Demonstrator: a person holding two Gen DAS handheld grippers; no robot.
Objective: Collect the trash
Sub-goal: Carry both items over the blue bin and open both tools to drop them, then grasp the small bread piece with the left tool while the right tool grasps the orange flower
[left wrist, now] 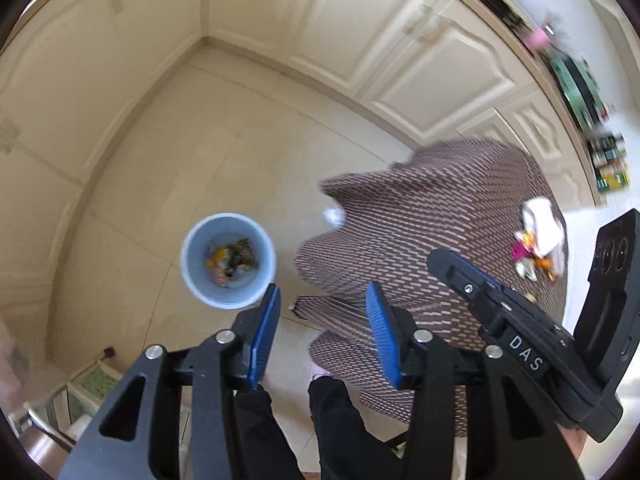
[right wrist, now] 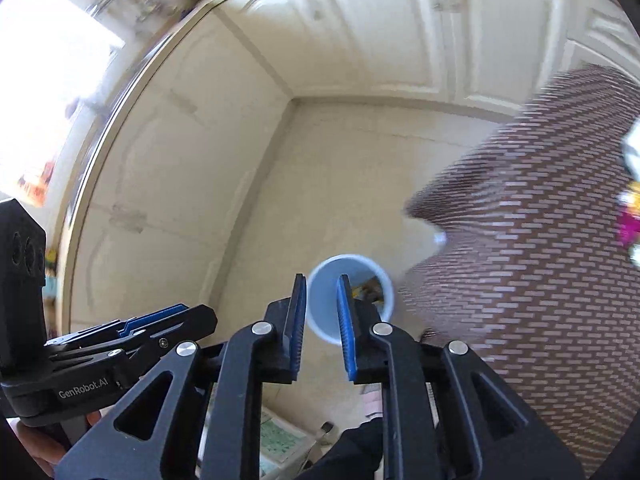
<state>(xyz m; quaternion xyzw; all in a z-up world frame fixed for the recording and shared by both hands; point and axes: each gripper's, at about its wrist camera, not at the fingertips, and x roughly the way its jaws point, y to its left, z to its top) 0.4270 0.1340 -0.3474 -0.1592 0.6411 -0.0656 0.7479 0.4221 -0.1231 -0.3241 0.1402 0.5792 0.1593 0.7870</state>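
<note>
A light blue bin (left wrist: pixel 228 260) stands on the tiled floor with colourful trash (left wrist: pixel 232 260) at its bottom. My left gripper (left wrist: pixel 322 300) is open and empty, high above the floor, just right of the bin. My right gripper (right wrist: pixel 322 292) is open and empty, right over the bin (right wrist: pixel 326 320). More trash, white paper and pink and orange wrappers (left wrist: pixel 538 240), lies on the table's patterned brown cloth (left wrist: pixel 440 220) at right. A small white scrap (left wrist: pixel 334 216) sits at the cloth's edge. The right gripper's body also shows in the left wrist view (left wrist: pixel 520 320).
Cream cabinet doors (left wrist: pixel 380 40) line two walls and meet in a corner behind the bin. A counter with bottles and jars (left wrist: pixel 608 160) runs at the far right. My dark-trousered legs (left wrist: pixel 340 420) stand below. A bright window (right wrist: pixel 48 60) is at left.
</note>
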